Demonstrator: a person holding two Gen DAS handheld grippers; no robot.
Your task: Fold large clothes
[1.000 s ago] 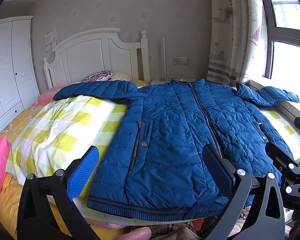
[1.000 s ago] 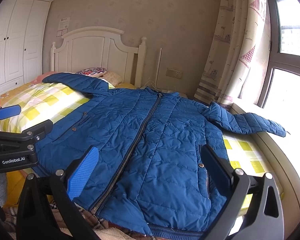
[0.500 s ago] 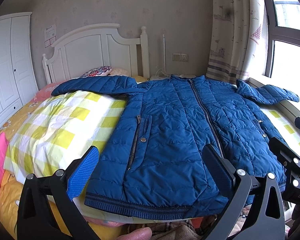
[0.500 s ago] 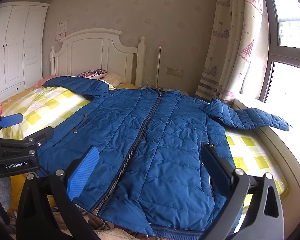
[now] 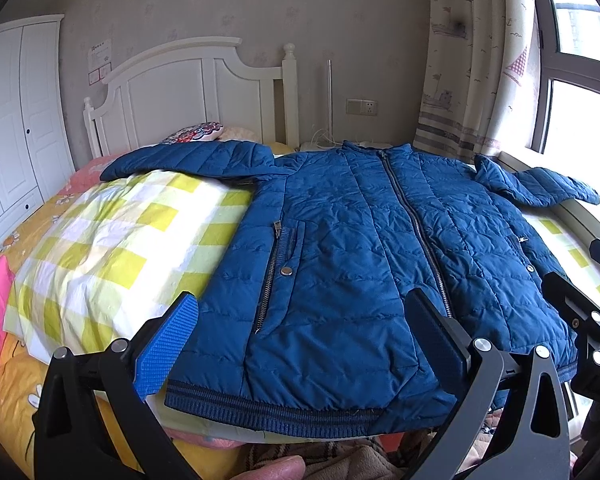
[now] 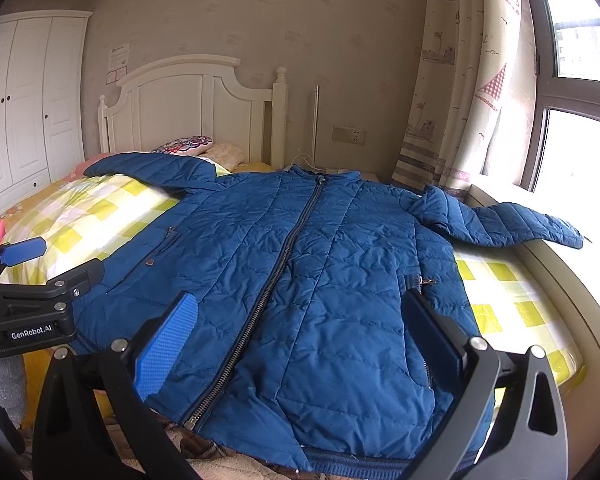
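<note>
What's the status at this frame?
Left gripper and right gripper open, empty. Blue quilted zip-up jacket flat on bed, unfolded, sleeves spread. Nothing obstructing.

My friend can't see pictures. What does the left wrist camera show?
A big blue quilted zip-up jacket lies flat on a bed, front up and sleeves spread, over a yellow-and-white checked blanket. The left hand-held gripper hangs open above the jacket's hem, holding nothing. Behind are a white wooden headboard and a curtained window.
</note>
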